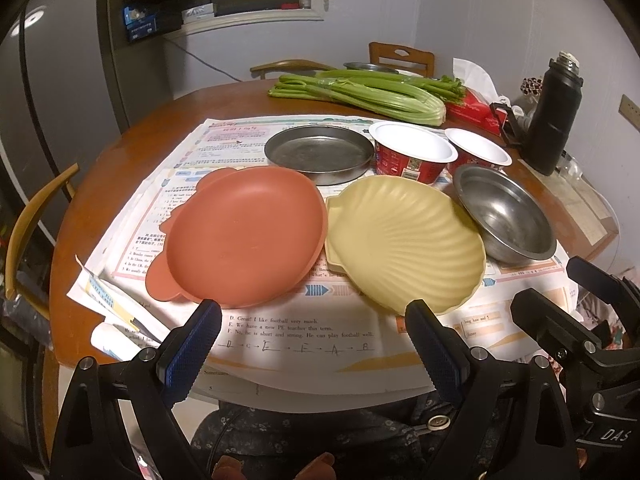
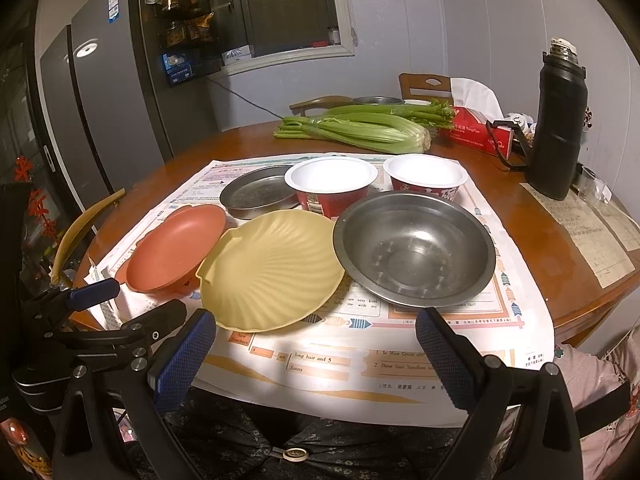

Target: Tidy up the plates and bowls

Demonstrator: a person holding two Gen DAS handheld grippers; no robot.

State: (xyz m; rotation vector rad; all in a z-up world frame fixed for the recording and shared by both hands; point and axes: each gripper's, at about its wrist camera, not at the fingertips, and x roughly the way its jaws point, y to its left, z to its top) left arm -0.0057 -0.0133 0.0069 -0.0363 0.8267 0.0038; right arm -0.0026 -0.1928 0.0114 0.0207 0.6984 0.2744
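- On the papered table (image 2: 520,216), the terracotta plate (image 1: 244,240) touches the shell plate (image 1: 404,240); the steel bowl (image 2: 414,250) hides the red cups' (image 2: 330,184) bases.
- Left gripper (image 1: 316,344) and right gripper (image 2: 320,352) gape, holding nothing.

It was a home dining corner. A round wooden table (image 2: 532,216) stood with wooden chairs (image 2: 424,82) around it, a tall grey fridge (image 2: 104,92) beside a window (image 2: 288,4). Celery (image 2: 360,126), a tissue box (image 2: 478,134), a black flask (image 2: 558,120) and worksheets (image 2: 360,360) lay on the table.
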